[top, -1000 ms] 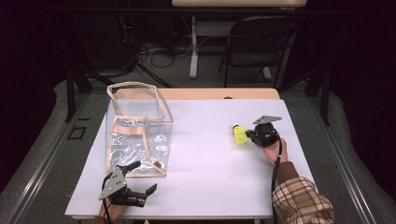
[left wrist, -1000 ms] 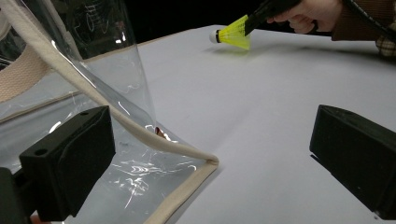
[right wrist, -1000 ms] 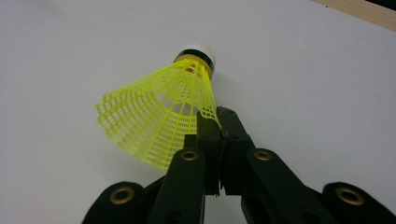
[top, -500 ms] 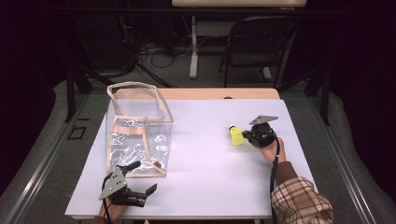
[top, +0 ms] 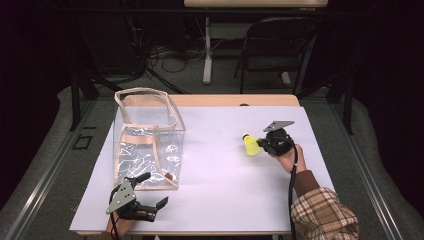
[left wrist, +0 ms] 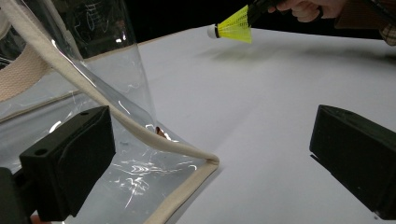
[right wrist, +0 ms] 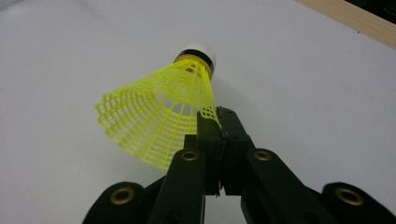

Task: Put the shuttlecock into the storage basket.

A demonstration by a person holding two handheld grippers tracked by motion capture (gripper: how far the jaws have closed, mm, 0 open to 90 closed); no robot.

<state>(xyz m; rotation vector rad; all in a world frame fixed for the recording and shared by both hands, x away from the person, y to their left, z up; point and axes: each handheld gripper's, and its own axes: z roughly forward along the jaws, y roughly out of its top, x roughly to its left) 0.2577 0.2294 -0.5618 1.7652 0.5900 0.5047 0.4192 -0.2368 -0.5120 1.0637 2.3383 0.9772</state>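
Shuttlecock (right wrist: 159,116) gripped by right gripper (right wrist: 215,126): jaws pinched together on skirt rim. White table (top: 220,200), smooth, matte. Clear glossy plastic bag (top: 147,142), boxy, beige fabric trim, corner just ahead of left gripper (top: 152,192), jaws spread wide, empty. Shuttlecock: yellow plastic mesh cone, white rounded cork. No legible writing.

A yellow mesh-skirted shuttlecock (right wrist: 159,116) with a white cork tip is hanging above the white worktop (top: 225,185), its skirt edge pinched by the right gripper (right wrist: 212,128). A clear, beige-trimmed bag (top: 147,140) is standing open, well apart.
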